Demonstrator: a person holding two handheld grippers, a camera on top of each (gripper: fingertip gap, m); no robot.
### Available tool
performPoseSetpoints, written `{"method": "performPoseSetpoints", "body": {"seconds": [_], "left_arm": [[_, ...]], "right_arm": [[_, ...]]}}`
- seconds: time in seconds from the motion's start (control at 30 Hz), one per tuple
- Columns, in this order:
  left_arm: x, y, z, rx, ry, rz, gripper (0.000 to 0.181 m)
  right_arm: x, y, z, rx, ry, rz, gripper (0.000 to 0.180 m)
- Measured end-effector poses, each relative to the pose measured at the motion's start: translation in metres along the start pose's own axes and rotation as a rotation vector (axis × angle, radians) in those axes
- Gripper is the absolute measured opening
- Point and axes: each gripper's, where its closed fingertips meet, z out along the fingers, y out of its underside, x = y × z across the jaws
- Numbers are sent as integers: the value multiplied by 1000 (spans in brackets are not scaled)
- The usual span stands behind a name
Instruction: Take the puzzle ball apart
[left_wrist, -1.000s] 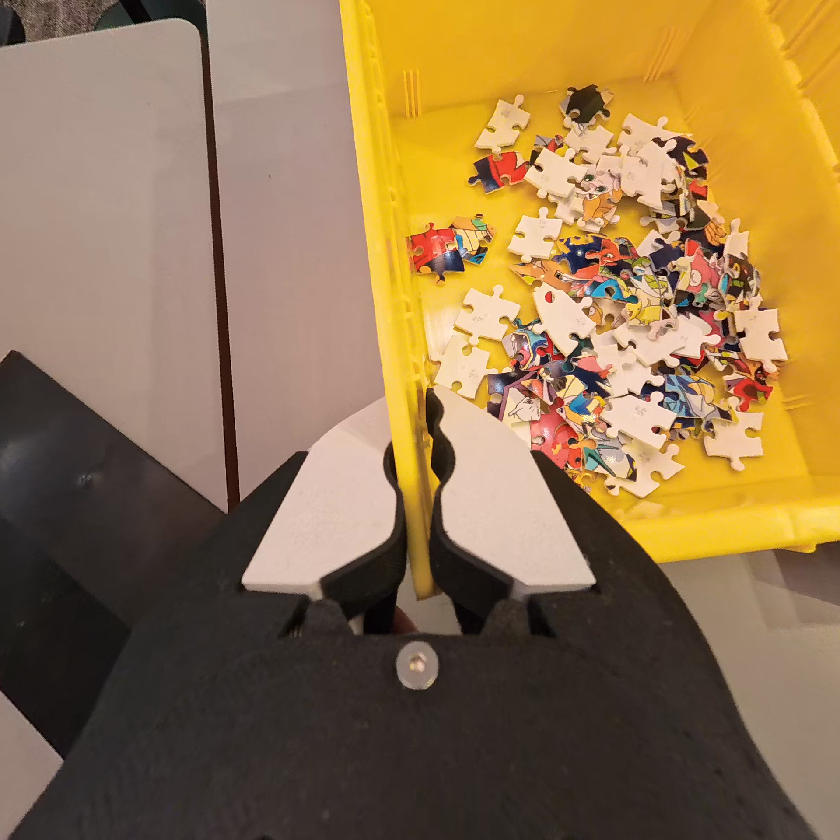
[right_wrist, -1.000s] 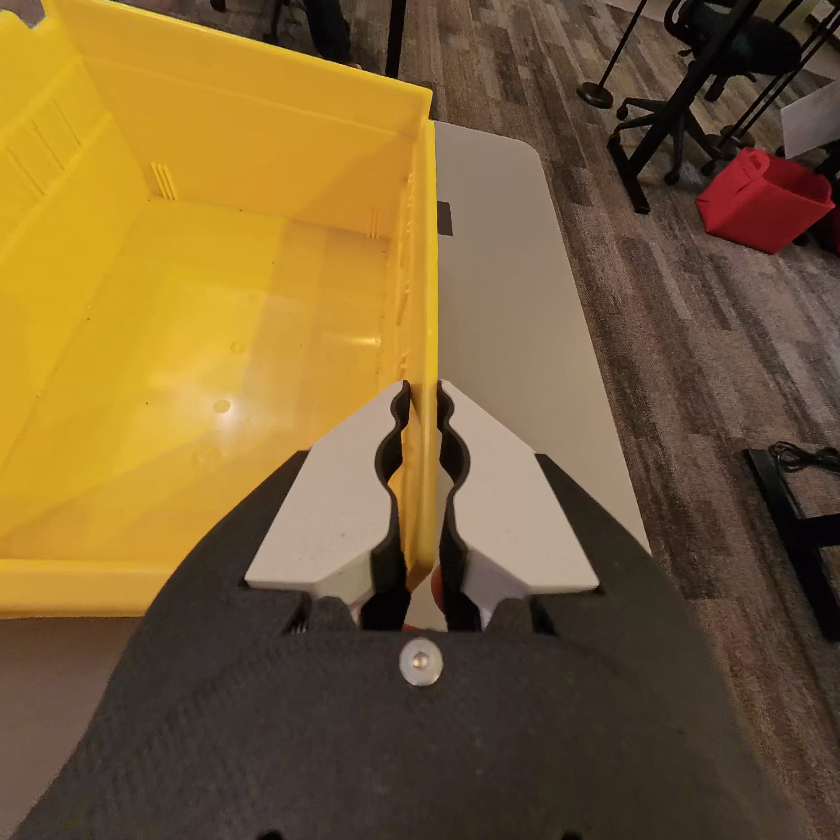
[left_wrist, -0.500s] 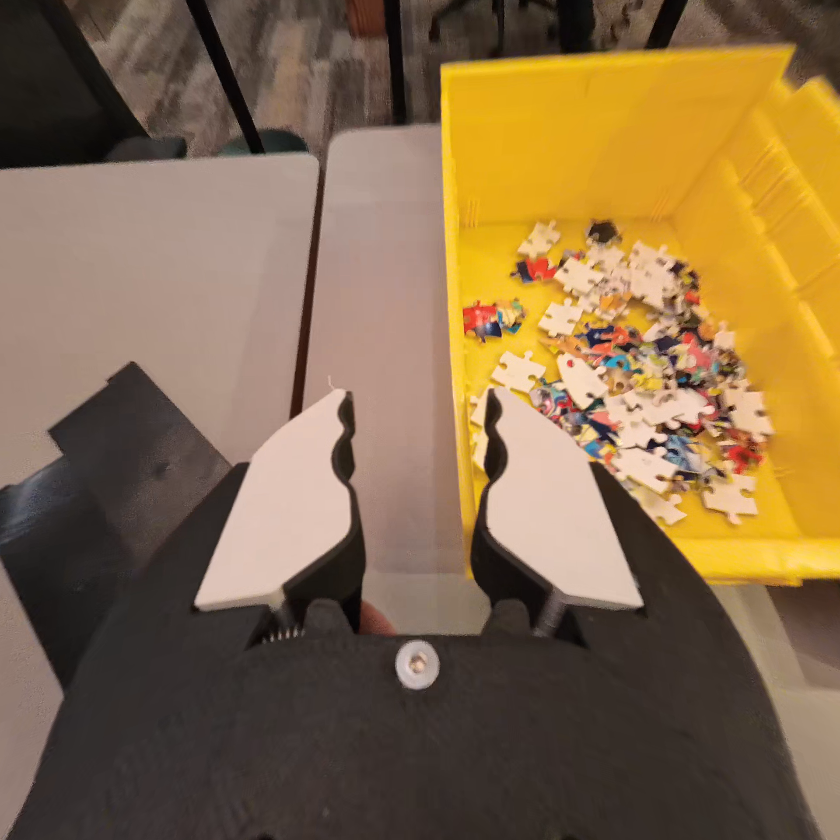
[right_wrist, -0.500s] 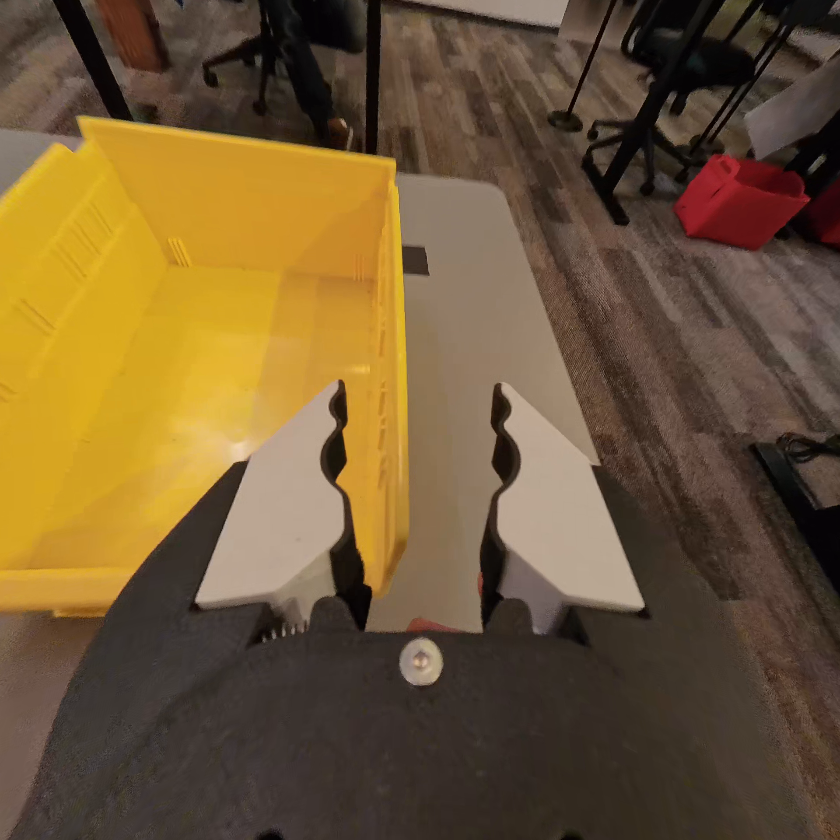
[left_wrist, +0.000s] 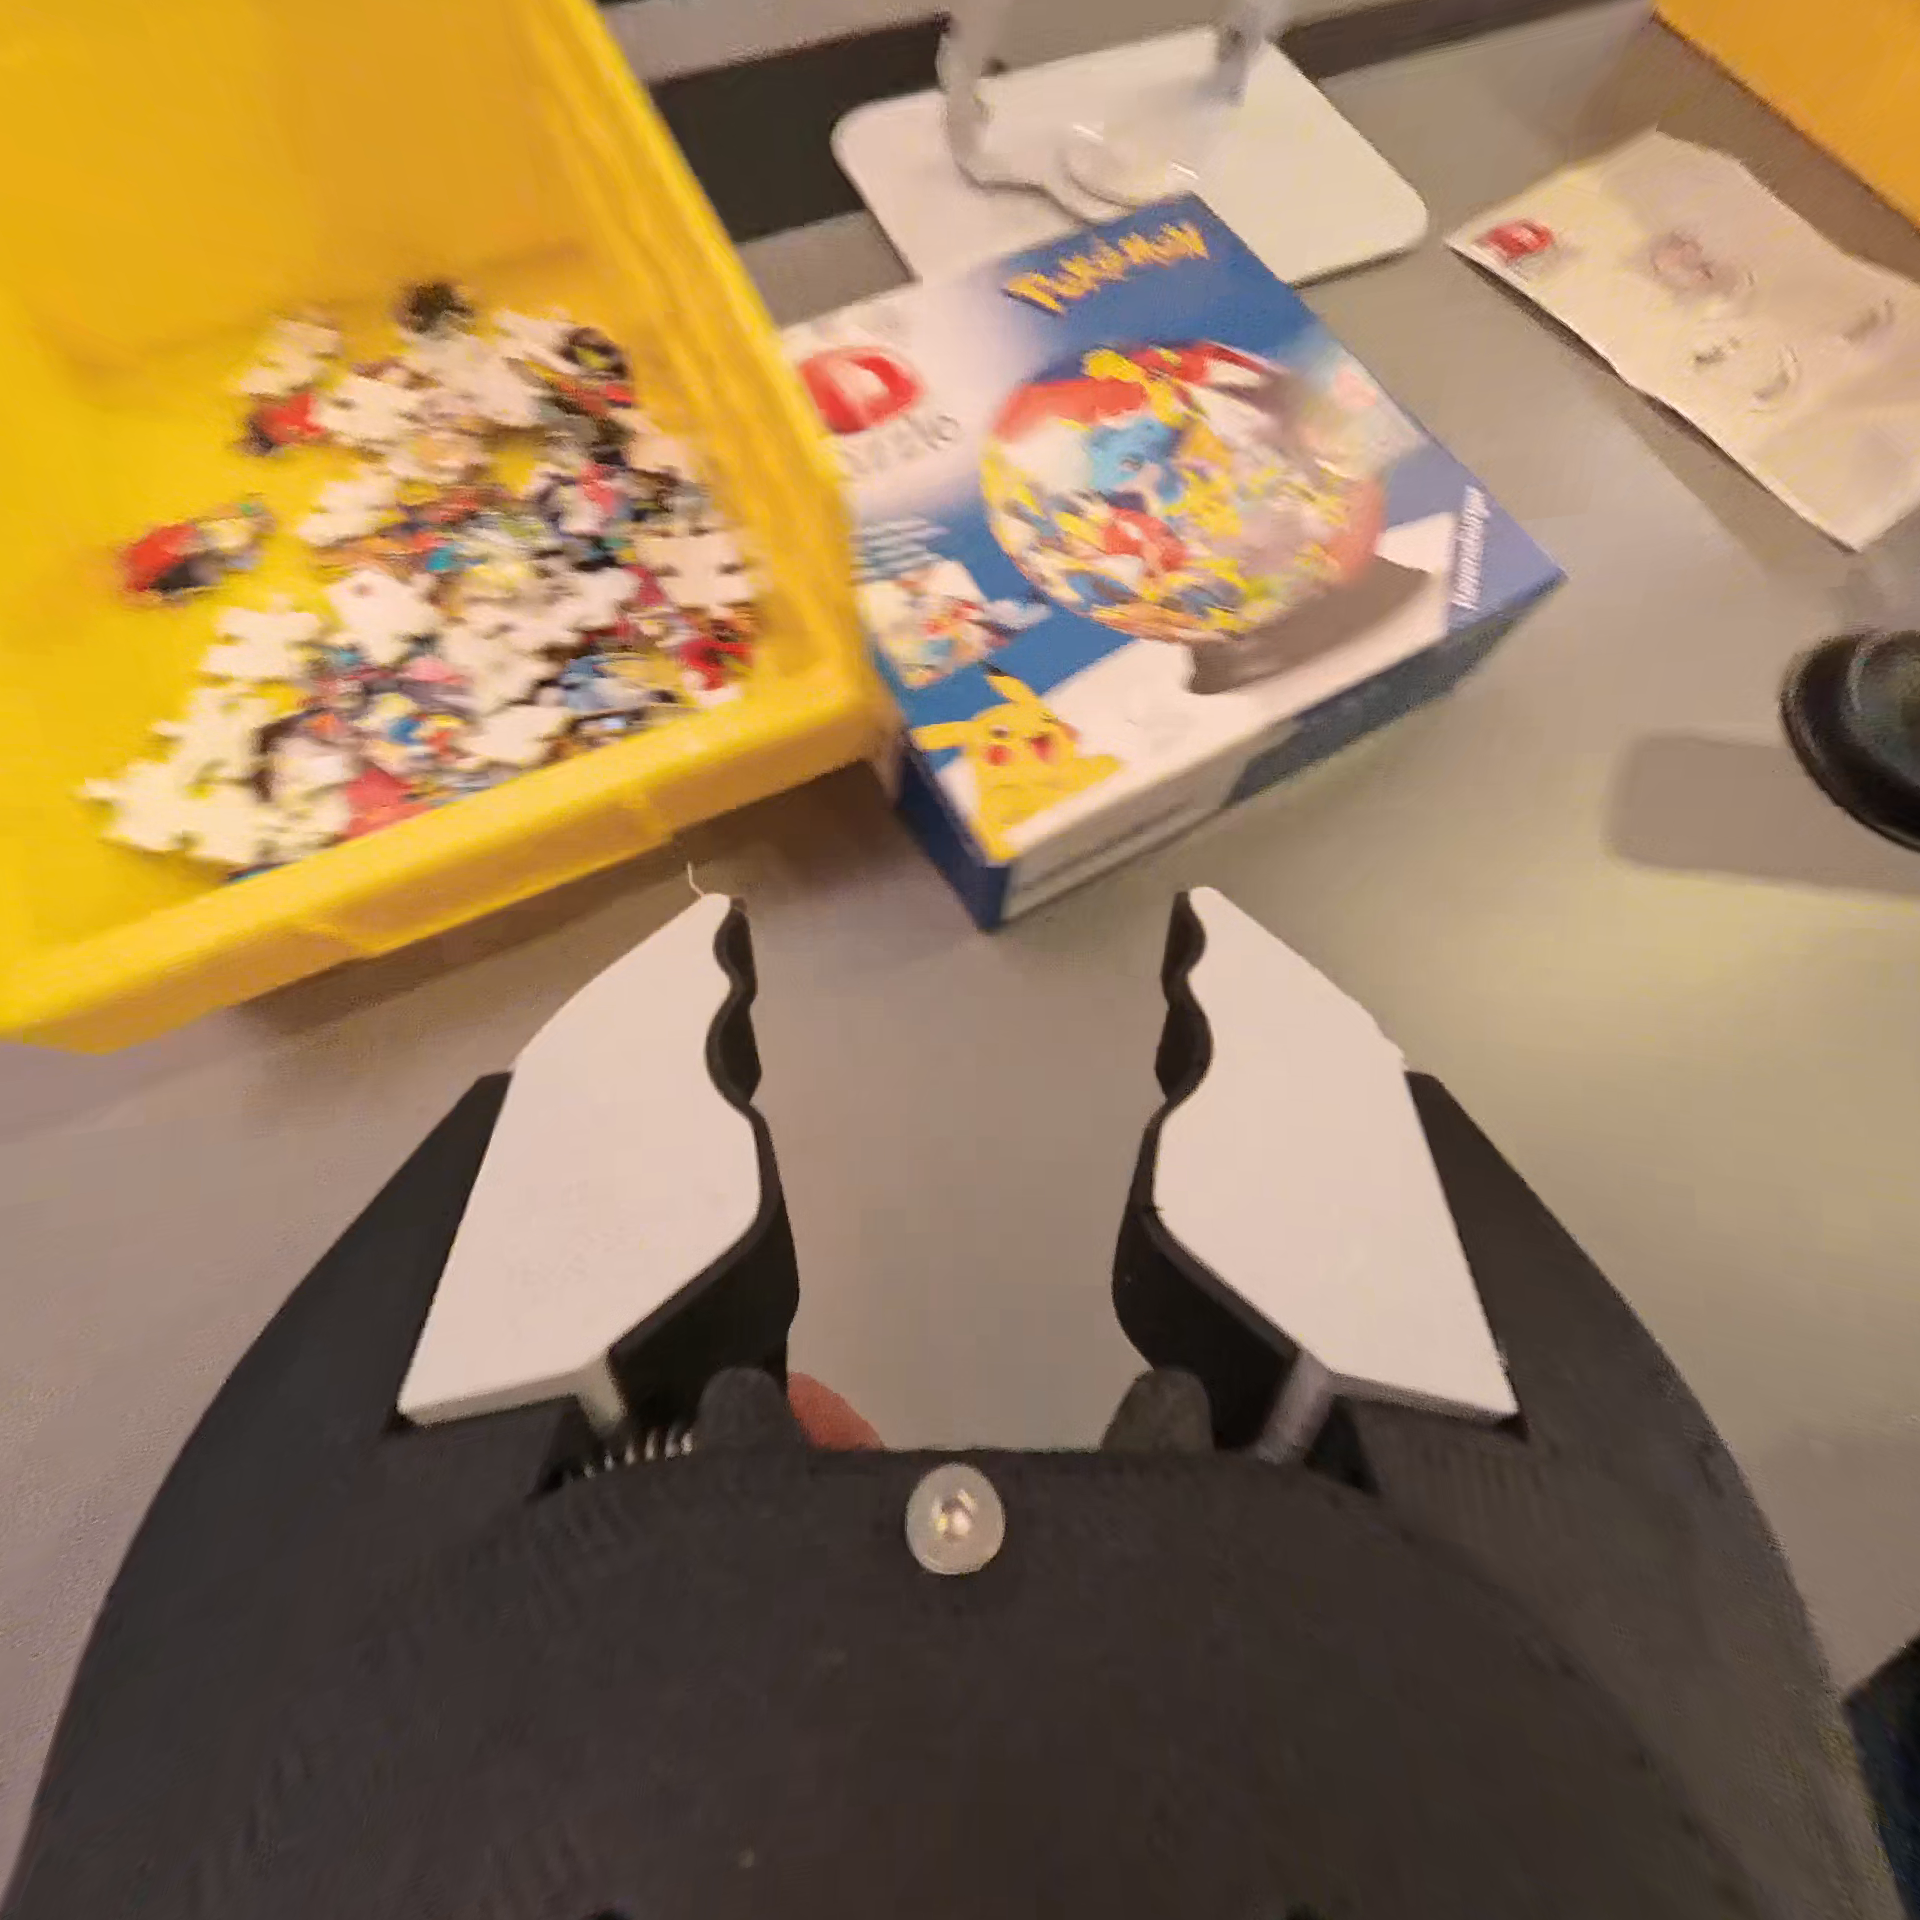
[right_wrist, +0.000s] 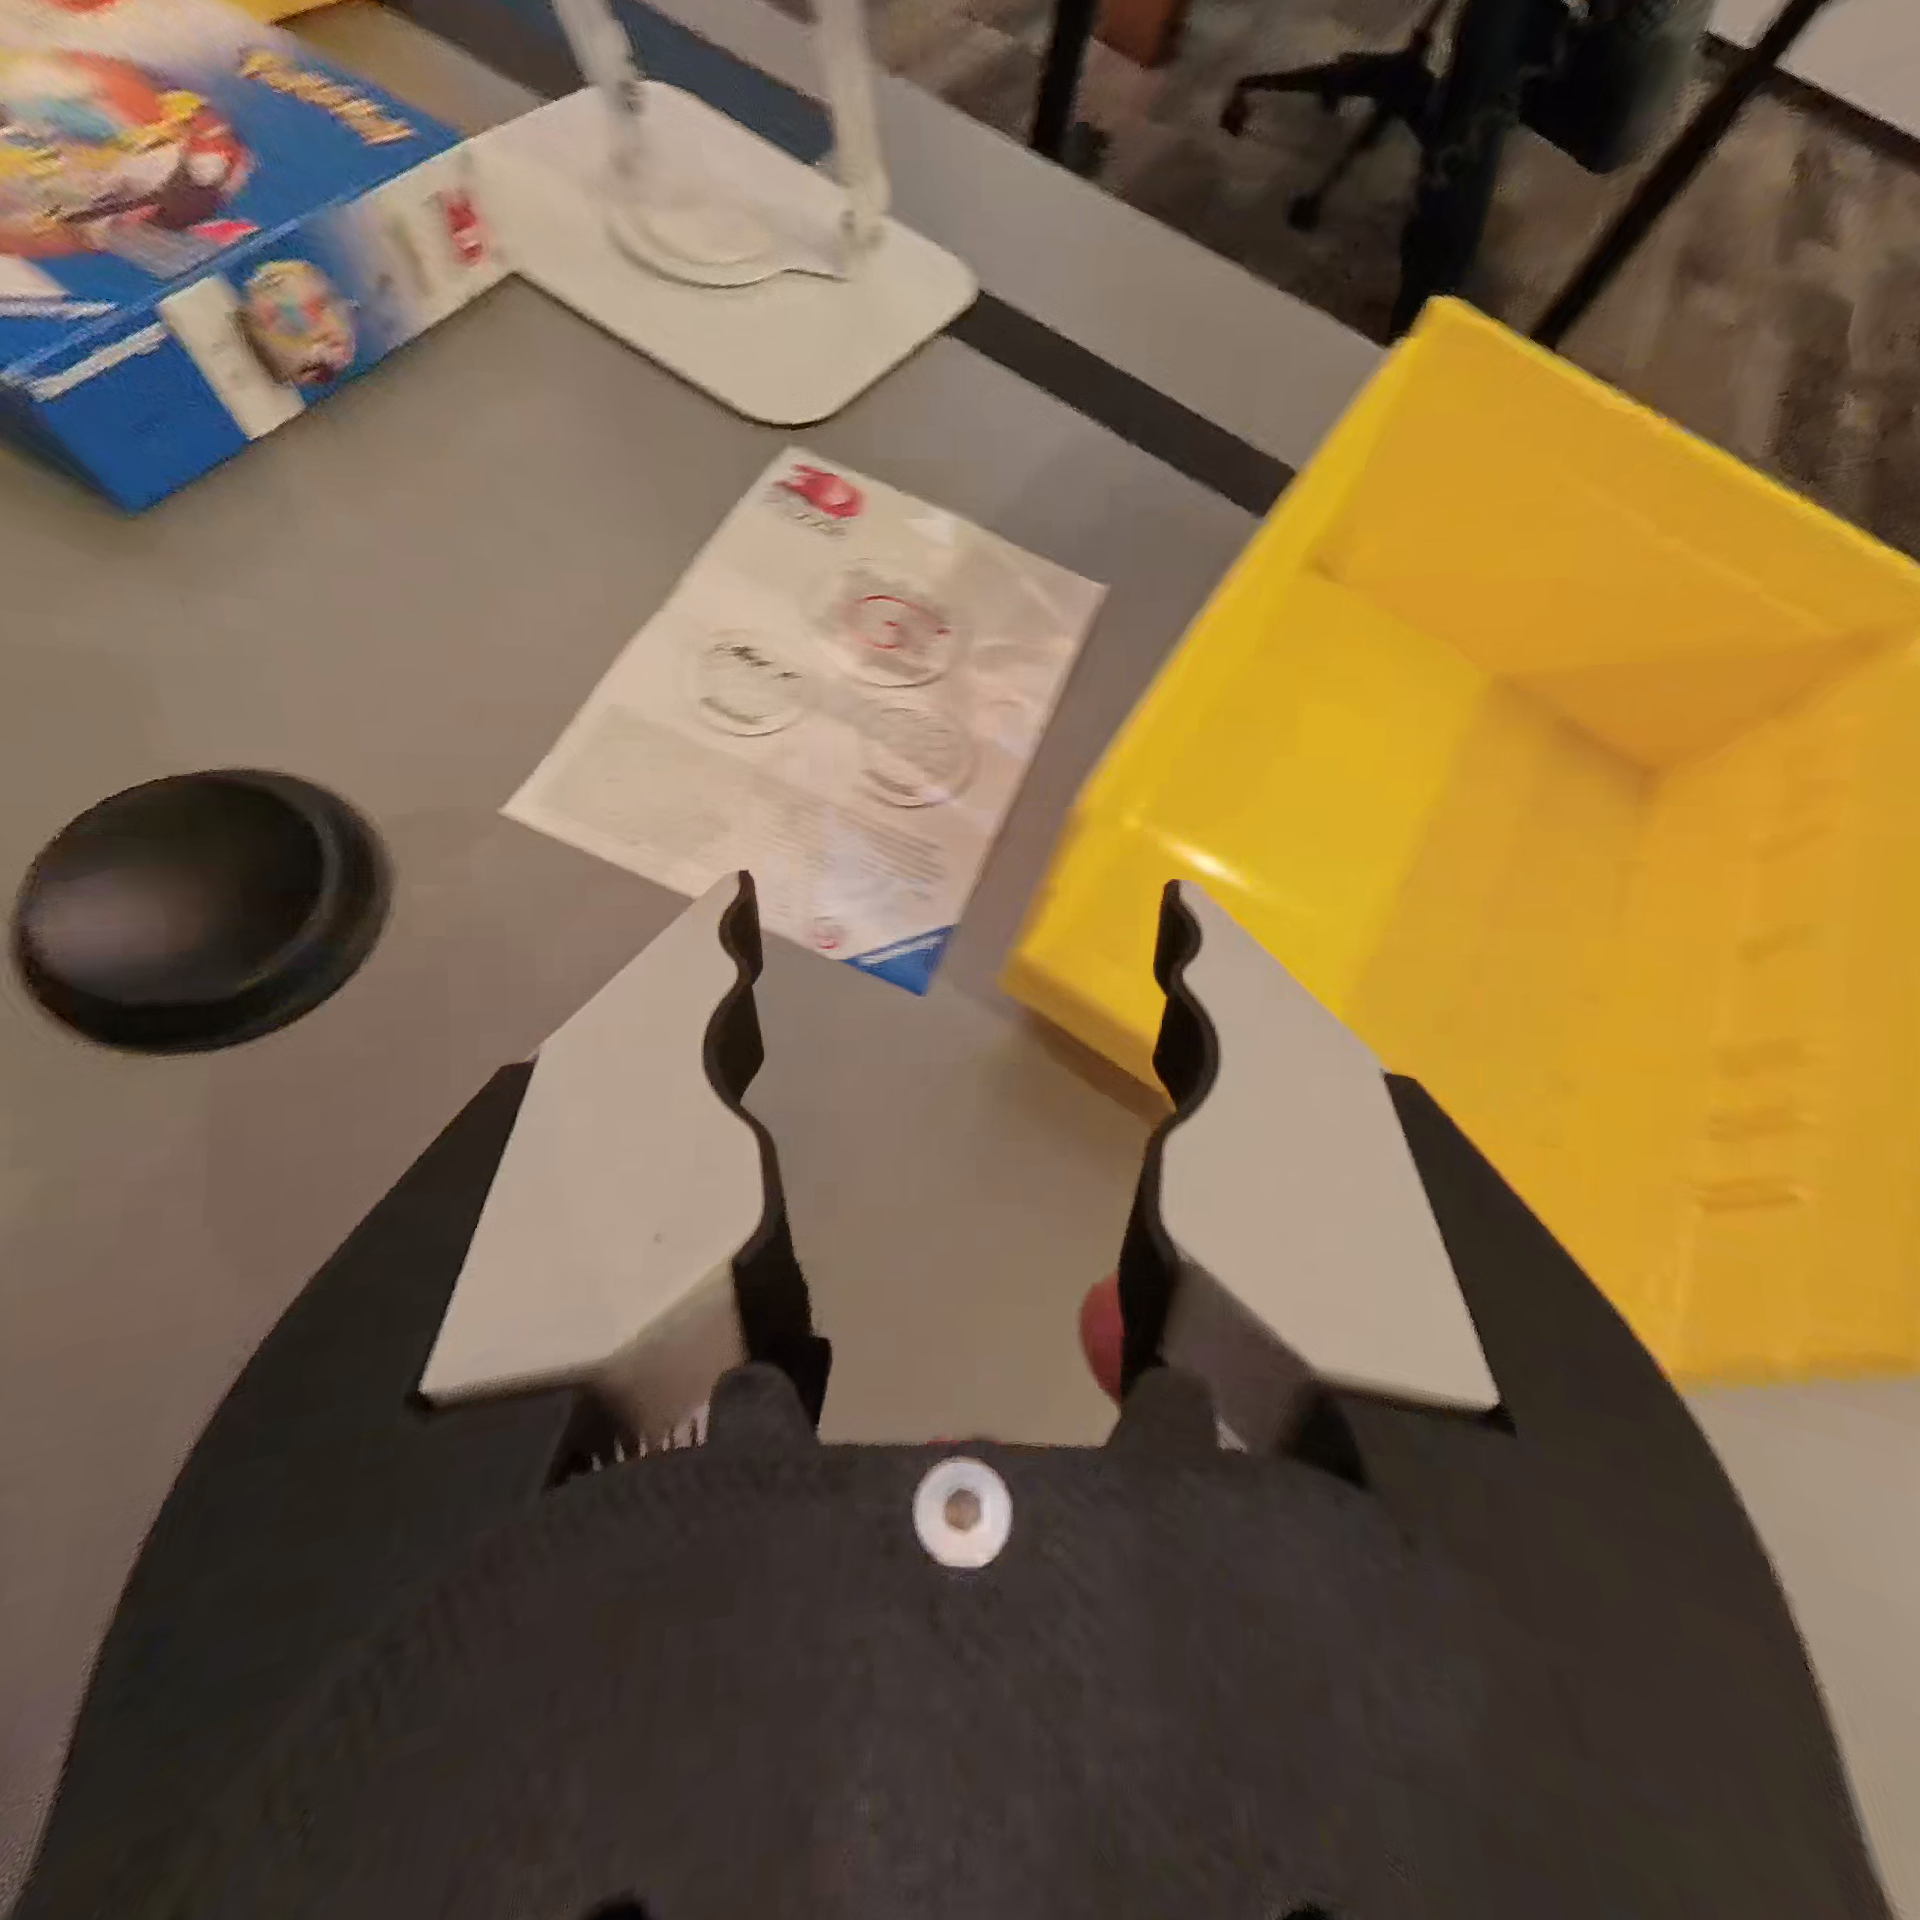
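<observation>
Apparently no assembled ball is seen: loose puzzle pieces (left_wrist: 436, 582) are heaped in the yellow bin (left_wrist: 436, 894) ahead-left of the spread, empty left gripper (left_wrist: 951, 914), nearer than the likewise spread, empty right gripper (right_wrist: 956, 894).

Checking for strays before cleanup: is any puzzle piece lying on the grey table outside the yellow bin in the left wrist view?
No, the puzzle pieces all lie inside the yellow bin.

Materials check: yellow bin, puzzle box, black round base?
Yellow bin: looks like molded plastic, semi-gloss; thick rim and soft highlights. Puzzle box: printed cardboard, glossy, with sharp folded edges. Black round base: probably plastic, smooth, faint sheen; blur leaves it open.
</observation>
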Motion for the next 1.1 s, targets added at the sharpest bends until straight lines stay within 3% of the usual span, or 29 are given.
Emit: {"method": "performPoseSetpoints", "body": {"seconds": [0.1,0.17,0.3,0.37,0.4,0.5,0.6,0.67,0.8,0.9,1.1], "left_arm": [[52,-3,19,9,67,28,70],[69,-16,27,43,5,117,57],[119,-40,48,79,61,186,30],[142,-41,59,58,118,209,38],[151,-39,64,48,133,217,51],[170,-24,76,-4,167,251,88],[180,-11,76,-17,197,240,94],[171,-5,76,-27,156,231,108],[167,0,72,-29,147,214,105],[168,7,76,-33,131,220,89],[167,37,83,-109,136,207,113]], "right_arm": [[-44,-11,10,51,-118,73,75],[-71,-13,20,12,-138,37,79],[-124,-47,29,85,-201,-37,60],[-146,-59,35,99,-259,-17,60],[-156,-63,38,108,-287,-22,63],[-171,-63,50,76,-286,-47,97],[-171,-57,50,70,-270,-52,110],[-161,-47,48,62,-257,-29,118],[-146,-30,46,54,-250,66,129],[-139,-19,52,30,-187,2,117],[-135,8,64,6,-211,93,129]]}}
